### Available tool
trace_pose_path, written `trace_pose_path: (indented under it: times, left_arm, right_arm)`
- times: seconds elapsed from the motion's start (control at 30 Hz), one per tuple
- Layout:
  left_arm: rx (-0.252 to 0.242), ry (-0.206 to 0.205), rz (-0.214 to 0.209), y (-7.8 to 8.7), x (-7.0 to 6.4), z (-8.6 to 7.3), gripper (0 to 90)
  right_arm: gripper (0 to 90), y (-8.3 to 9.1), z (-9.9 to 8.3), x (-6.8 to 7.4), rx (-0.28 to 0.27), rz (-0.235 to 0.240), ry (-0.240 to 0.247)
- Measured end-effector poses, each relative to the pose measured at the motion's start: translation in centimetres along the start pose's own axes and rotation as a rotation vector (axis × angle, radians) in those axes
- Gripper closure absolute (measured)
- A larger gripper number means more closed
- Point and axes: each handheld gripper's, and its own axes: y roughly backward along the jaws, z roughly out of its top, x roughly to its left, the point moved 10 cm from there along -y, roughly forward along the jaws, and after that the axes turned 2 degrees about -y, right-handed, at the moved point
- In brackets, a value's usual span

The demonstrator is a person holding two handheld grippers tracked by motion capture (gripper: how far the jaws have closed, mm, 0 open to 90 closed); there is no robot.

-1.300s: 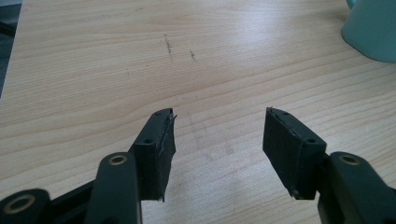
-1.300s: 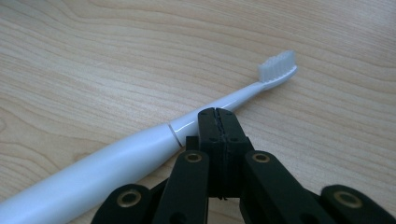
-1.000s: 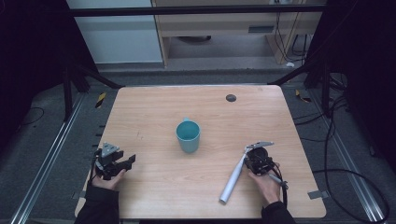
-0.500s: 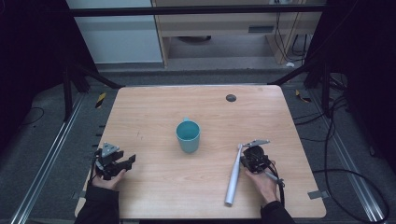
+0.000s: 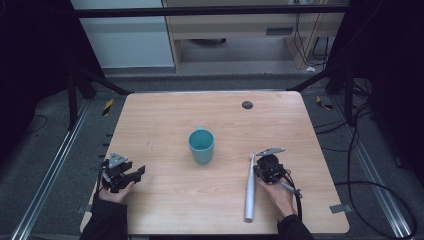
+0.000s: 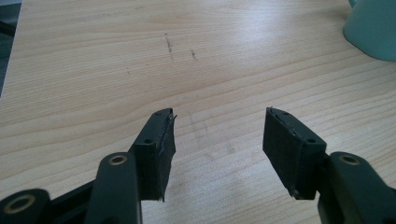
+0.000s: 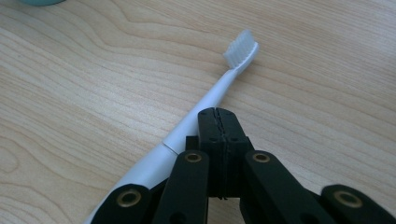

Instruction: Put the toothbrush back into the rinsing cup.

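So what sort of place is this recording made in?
Probably a lab or workshop recording bench: a bare wooden table inside a dark metal frame, cables trailing over grey floor, and an electric toothbrush and teal cup as props.

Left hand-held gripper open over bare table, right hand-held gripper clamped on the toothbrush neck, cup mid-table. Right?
Not quite. In the right gripper view the right hand-held gripper is shut on nothing; the toothbrush lies beside its jaws, not between them. The left hand-held gripper is open, and the cup stands mid-table.
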Motion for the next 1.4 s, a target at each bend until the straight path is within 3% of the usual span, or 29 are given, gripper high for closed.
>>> trace_pose_path:
  times: [0.6,1.4]
  left_arm:
    - [0.0,-0.003,0.001,0.0,0.0,0.0,43.0]
    - [-0.002,0.0,0.001,0.0,0.0,0.0,43.0]
  right_arm:
    - [90.0,-0.6,0.7,0.9,-0.001,0.015,0.023]
    - [89.9,-0.6,1.3,3.0,-0.012,0.073,0.073]
